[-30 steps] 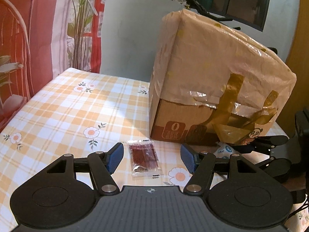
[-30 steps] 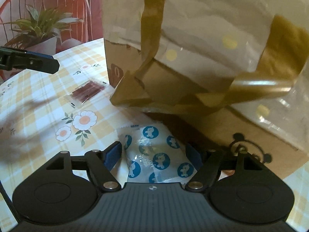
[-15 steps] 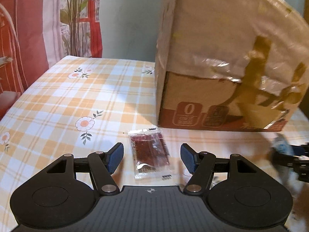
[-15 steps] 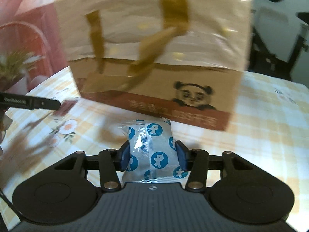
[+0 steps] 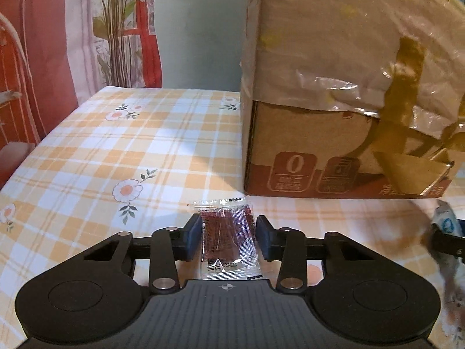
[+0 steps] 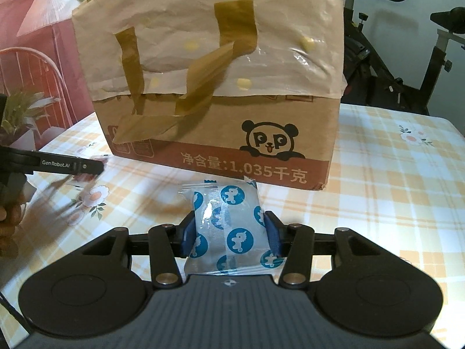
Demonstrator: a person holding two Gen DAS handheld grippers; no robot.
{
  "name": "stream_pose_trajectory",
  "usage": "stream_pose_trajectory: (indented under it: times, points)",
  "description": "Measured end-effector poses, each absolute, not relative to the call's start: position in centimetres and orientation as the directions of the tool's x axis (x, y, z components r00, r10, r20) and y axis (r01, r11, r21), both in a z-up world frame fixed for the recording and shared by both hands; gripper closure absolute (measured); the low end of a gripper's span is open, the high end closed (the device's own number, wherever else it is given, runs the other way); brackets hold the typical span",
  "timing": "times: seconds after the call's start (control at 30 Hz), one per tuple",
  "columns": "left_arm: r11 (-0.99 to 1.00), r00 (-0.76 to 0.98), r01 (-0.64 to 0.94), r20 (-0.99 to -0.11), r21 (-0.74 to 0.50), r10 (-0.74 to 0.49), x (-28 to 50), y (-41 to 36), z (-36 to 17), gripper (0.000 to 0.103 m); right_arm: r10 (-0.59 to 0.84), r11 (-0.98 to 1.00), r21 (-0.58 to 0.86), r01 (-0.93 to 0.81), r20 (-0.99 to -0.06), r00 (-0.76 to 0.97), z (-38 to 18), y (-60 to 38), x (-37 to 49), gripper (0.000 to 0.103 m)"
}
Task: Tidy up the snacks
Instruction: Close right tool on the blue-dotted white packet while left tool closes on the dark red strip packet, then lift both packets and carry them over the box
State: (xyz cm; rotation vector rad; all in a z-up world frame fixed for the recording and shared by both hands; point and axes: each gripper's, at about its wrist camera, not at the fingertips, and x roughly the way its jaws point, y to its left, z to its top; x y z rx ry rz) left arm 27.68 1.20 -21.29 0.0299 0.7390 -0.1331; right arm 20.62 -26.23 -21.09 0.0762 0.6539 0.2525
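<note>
Box [image 5: 334,157] top cut off, blue-print packet [image 6: 229,226] bottom edge hidden

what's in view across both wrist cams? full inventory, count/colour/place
cardboard box: 1, brown with a panda print and a pale plastic bag pulled over its top, standing on the table behind both packets
red snack packet: 1, clear wrap with dark red contents, flat on the table between the left gripper's pads
blue-dotted snack packet: 1, white-grey with blue round prints, in front of the box, clamped by the right gripper
tablecloth: 1, orange and white check with flowers, covering the table
plant: 1, green stems, beyond the table's far edge
exercise bike: 1, black, behind the table
left gripper: 1, black with blue pads, closing on the red packet
right gripper: 1, black with blue pads, shut on the blue-dotted packet
</note>
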Motion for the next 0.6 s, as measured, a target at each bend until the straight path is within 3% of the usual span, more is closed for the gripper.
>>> stream_pose_trajectory:
  times: [0.6]
  points:
    - [0.972, 0.748, 0.226, -0.63, -0.057, -0.211, 23.4, -0.3, -19.3, 0.063, 0.262, 0.965, 0.161, -0.207, -0.586, 0.766, -21.0, -26.6, 20.4, 0.053]
